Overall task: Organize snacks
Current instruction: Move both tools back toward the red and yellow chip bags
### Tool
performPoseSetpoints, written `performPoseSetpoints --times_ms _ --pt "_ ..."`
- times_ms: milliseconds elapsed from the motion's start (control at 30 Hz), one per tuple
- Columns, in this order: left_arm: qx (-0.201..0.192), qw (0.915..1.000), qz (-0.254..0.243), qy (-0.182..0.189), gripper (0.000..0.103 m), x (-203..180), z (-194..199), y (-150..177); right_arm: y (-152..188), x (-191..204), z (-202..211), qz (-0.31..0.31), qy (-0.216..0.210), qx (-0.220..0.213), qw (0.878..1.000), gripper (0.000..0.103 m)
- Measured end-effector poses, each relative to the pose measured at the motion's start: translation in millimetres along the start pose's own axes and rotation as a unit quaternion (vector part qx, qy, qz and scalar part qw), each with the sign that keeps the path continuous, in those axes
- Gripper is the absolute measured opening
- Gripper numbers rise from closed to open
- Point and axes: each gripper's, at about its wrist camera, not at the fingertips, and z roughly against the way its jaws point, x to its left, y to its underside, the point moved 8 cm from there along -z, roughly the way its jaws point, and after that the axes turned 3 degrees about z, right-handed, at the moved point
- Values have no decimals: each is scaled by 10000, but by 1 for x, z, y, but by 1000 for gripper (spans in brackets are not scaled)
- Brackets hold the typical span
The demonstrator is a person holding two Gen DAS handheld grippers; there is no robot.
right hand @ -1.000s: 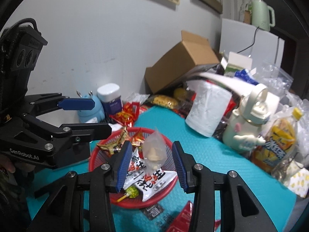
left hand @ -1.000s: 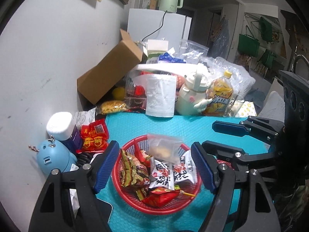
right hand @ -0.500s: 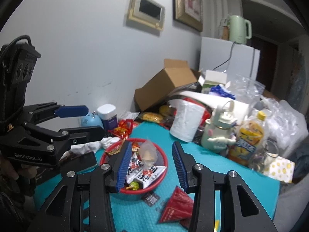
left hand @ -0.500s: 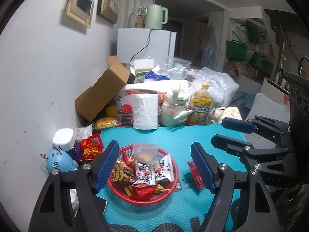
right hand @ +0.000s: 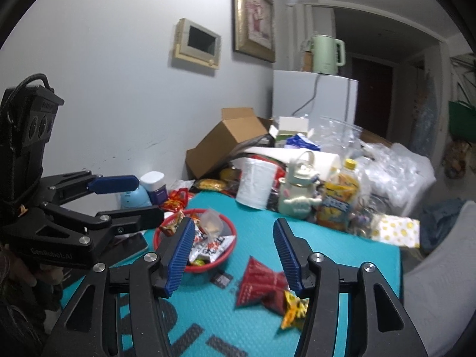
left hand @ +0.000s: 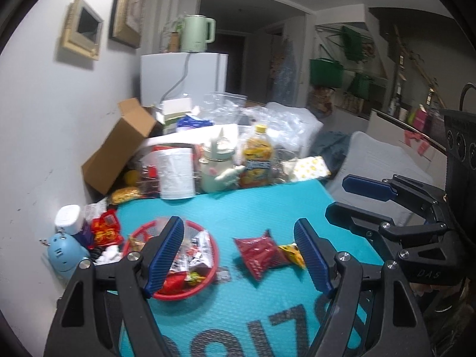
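Note:
A red basket full of snack packets stands on the teal mat, with a clear bag on top of the pile. To its right a red packet and a yellow packet lie loose on the mat. My left gripper hangs open above the mat's near part, with nothing between its fingers. My right gripper is beside it, its jaws opening and nothing between them.
Along the back edge stand a cardboard box, a paper roll, a white character bottle and an orange drink bottle. A blue gadget, a white jar and red packets sit by the wall. A grey chair is at right.
Both grippers have drawn back and up from the basket, which now looks smaller and farther. The loose red and yellow packets came into view. The right jaws have widened.

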Motion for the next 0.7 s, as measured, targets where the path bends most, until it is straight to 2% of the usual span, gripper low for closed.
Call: performPoseSetpoints --times_ms 367,700 --pt "360 9972 -189 620 76 -52 -19 26 45 -30 35 -488 577 276 9968 58" --pt "817 9920 -315 908 76 -77 -54 54 94 -58 26 -1025 810 690 9890 58"
